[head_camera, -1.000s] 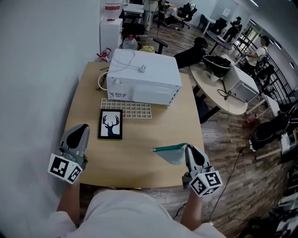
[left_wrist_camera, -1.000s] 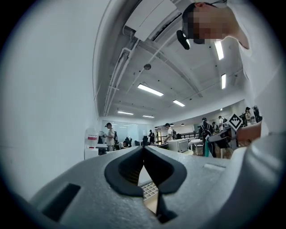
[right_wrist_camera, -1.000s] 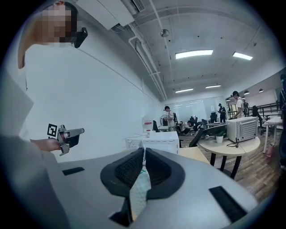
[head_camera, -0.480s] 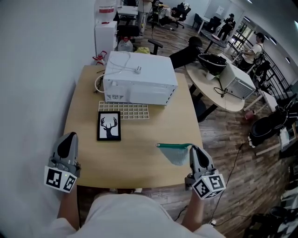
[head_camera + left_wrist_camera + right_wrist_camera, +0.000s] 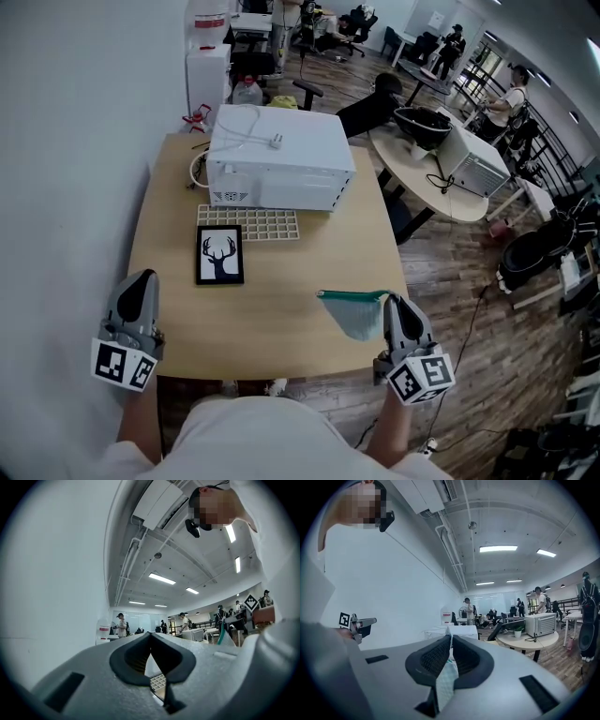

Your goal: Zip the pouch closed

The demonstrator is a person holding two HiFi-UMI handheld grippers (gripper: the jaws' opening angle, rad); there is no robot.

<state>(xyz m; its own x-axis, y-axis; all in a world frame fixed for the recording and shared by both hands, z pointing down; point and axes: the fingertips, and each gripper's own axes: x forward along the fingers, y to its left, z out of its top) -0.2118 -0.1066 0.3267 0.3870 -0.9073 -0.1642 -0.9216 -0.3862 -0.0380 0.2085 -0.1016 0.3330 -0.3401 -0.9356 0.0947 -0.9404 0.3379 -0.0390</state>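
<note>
The right gripper is clamped on one end of the pouch, holding it above the tabletop's front right edge. The left gripper, jaws together and empty, hovers at the front left corner.

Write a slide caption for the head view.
Right gripper shut on the green-topped pouch at the wooden table's near corner; left gripper shut and empty.
</note>
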